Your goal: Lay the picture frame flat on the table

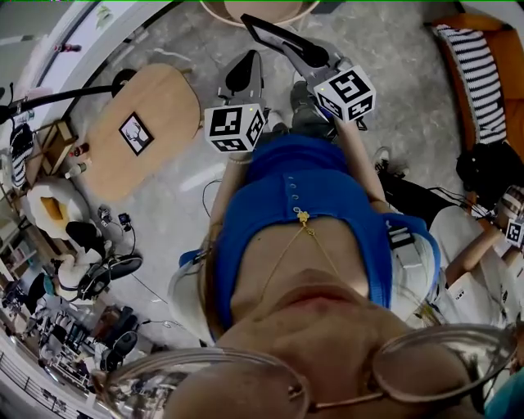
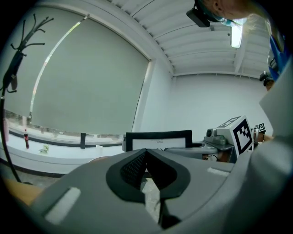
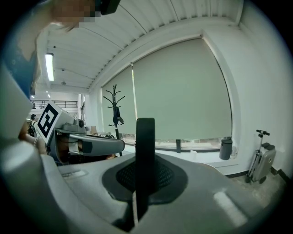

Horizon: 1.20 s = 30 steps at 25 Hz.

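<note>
My right gripper (image 1: 316,56) is held up in front of the person's body, shut on a black picture frame (image 1: 277,34) that sticks out past its jaws. In the right gripper view the frame (image 3: 145,132) stands edge-on between the closed jaws. From the left gripper view I see the frame's (image 2: 158,138) white face inside its black border. My left gripper (image 1: 244,72) is beside the right one, shut with nothing in it (image 2: 146,155). An oval wooden table (image 1: 168,90) stands on the left, well away from both grippers.
A second small black-framed picture (image 1: 135,132) lies on the wooden table. A round table edge (image 1: 258,11) is ahead, a striped cushion on a sofa (image 1: 479,74) at right, another person (image 1: 479,245) seated right. A coat rack (image 3: 114,107) and a suitcase (image 3: 261,160) stand by the window.
</note>
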Each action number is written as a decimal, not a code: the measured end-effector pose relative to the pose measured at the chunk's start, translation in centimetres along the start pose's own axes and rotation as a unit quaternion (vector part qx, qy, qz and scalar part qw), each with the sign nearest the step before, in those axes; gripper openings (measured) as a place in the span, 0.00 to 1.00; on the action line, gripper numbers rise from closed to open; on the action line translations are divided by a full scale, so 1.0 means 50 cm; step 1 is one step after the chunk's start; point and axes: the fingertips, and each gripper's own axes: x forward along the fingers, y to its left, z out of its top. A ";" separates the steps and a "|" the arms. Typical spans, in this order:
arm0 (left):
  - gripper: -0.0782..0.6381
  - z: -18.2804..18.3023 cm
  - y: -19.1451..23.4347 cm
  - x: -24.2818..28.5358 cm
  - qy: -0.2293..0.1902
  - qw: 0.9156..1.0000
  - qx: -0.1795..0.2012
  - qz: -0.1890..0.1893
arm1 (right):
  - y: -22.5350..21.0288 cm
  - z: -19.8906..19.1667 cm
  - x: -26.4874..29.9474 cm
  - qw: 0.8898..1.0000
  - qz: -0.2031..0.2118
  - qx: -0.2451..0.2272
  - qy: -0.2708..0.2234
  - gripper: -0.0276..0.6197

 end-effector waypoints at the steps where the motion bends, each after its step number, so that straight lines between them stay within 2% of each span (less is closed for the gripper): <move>1: 0.11 0.007 0.002 0.023 0.001 1.000 0.002 0.000 | -0.021 0.007 0.009 1.000 0.002 -0.002 0.000 0.05; 12: 0.11 0.119 0.025 0.258 -0.015 1.000 0.019 0.018 | -0.238 0.091 0.109 0.999 0.044 -0.015 -0.012 0.05; 16: 0.11 0.153 -0.018 0.304 -0.016 0.999 0.021 0.026 | -0.298 0.123 0.086 0.998 0.056 -0.014 -0.009 0.05; 24: 0.11 0.150 -0.032 0.381 -0.027 0.998 0.014 0.058 | -0.358 0.122 0.099 0.995 0.097 -0.031 -0.003 0.05; 30: 0.11 0.136 -0.033 0.413 -0.018 0.998 0.013 0.059 | -0.380 0.109 0.114 0.994 0.105 -0.040 0.008 0.05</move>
